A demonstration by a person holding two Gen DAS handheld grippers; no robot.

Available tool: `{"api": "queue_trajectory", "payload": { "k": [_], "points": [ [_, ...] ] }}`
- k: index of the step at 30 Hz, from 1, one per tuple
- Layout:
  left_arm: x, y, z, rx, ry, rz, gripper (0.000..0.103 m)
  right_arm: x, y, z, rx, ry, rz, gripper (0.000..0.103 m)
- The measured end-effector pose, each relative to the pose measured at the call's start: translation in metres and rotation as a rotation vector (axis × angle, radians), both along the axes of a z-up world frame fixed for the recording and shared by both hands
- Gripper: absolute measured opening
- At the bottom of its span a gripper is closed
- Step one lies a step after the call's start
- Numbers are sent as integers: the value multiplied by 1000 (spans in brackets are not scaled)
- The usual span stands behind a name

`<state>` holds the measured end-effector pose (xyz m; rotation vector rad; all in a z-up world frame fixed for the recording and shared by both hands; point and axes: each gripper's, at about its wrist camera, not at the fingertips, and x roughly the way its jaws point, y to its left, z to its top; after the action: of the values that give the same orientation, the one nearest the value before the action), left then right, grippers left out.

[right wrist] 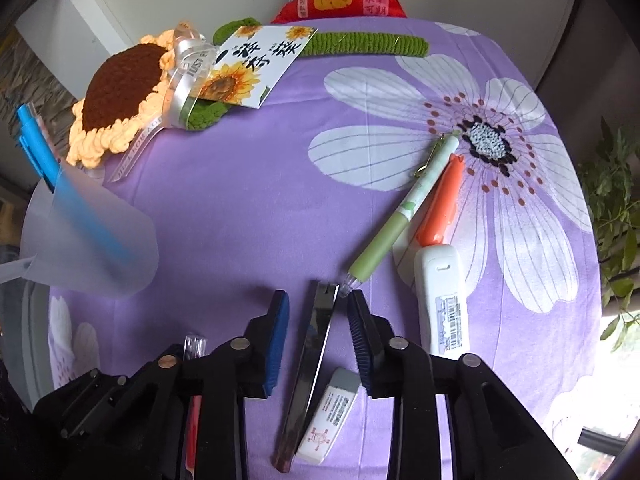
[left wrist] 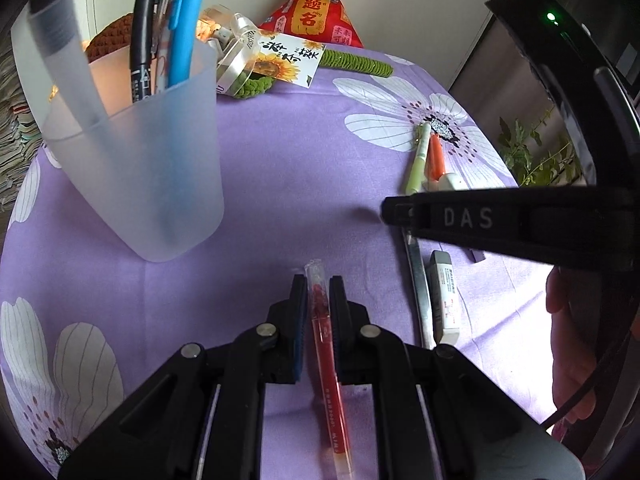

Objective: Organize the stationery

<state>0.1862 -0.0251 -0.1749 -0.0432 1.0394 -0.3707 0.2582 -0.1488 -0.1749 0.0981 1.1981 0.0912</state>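
A: Where is the left gripper [left wrist: 318, 292]?

B: Low over the purple flowered cloth [left wrist: 280, 152], its pads close on either side of a red pen [left wrist: 326, 344] that runs back under the gripper — whether they actually pinch it I cannot tell.

A: And the right gripper [right wrist: 318, 300]?

B: Spread wide, holding nothing. A metal ruler [right wrist: 310, 360] lies lengthwise in the gap, with a white eraser [right wrist: 330, 412] just beside its near end and the tip of a green pen [right wrist: 404, 208] touching or nearly touching the ruler's far corner.

A: Room to move?

B: A broad bare stretch of cloth lies between the frosted pen cup [left wrist: 136, 152], which stands near the cloth's left edge holding blue pens [left wrist: 188, 20] and a black marker [left wrist: 142, 40], and the cluster on the right — the green pen, an orange pen [right wrist: 440, 204] and a white correction tape [right wrist: 442, 296]. A crochet sunflower [right wrist: 120, 92] and a card [right wrist: 248, 68] sit along the far edge
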Motion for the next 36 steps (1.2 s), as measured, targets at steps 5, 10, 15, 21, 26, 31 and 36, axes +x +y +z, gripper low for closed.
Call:
{"api": "queue_trajectory", "payload": {
  "k": [5, 10, 15, 21, 26, 31, 36],
  "points": [
    [1, -1, 0, 2, -11, -4, 9, 1, -1, 0, 8, -3, 8, 13],
    [0, 4, 2, -23, -12, 1, 9, -13, -1, 17, 70, -43, 46, 12],
    [-12, 13, 26, -66, -87, 4, 8, -38, -6, 51, 95, -139, 73, 12],
    [-31, 18, 53, -90, -158, 7, 8, -65, -5, 75, 114, -228, 97, 12],
    [-49, 20, 70, -103, -200, 5, 8, -86, -5, 89, 113, -270, 123, 12],
    [-61, 24, 86, -109, -250, 10, 8, -98, -5, 101, 118, -306, 128, 12],
    [-71, 32, 101, -120, -293, 22, 8, -108, -5, 110, 118, -332, 126, 12]
  ]
}}
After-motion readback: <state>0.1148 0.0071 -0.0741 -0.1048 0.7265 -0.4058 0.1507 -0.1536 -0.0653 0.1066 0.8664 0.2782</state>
